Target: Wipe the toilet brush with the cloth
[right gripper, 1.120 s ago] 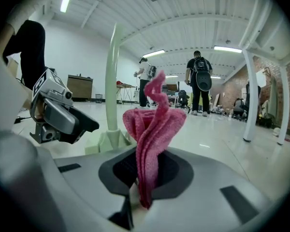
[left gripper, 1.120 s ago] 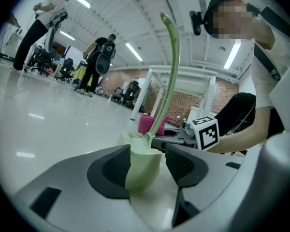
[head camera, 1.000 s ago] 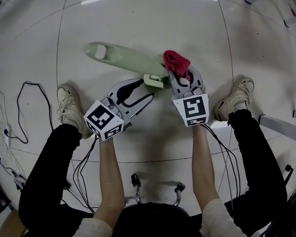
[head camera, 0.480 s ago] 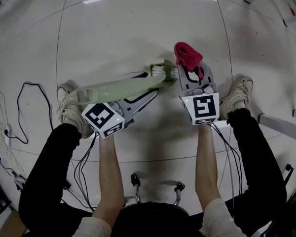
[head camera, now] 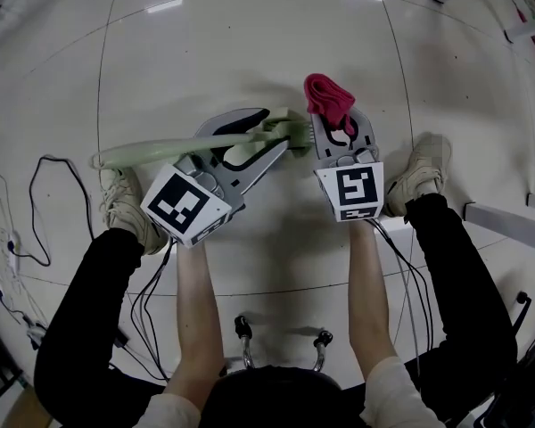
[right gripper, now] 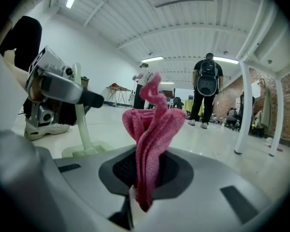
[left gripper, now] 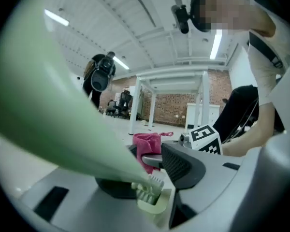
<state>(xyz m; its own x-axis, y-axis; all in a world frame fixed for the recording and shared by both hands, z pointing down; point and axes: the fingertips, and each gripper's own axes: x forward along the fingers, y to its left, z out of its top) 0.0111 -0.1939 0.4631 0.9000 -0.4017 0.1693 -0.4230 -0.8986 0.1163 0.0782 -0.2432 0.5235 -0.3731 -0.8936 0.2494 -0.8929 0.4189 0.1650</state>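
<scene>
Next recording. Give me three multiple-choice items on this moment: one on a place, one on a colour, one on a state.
1. Where is the brush?
A. On the floor
B. In the left gripper
C. In the right gripper

2. What colour is the cloth?
A. Pink
B. Blue
C. White

3. The right gripper is:
A. open and empty
B. shut on the cloth
C. shut on the brush

Key:
1 B: the brush runs between the jaws of the left gripper, which have just been closing.
2 A: the cloth is pink.
3 B: the right gripper pinches the cloth between its jaws.
</scene>
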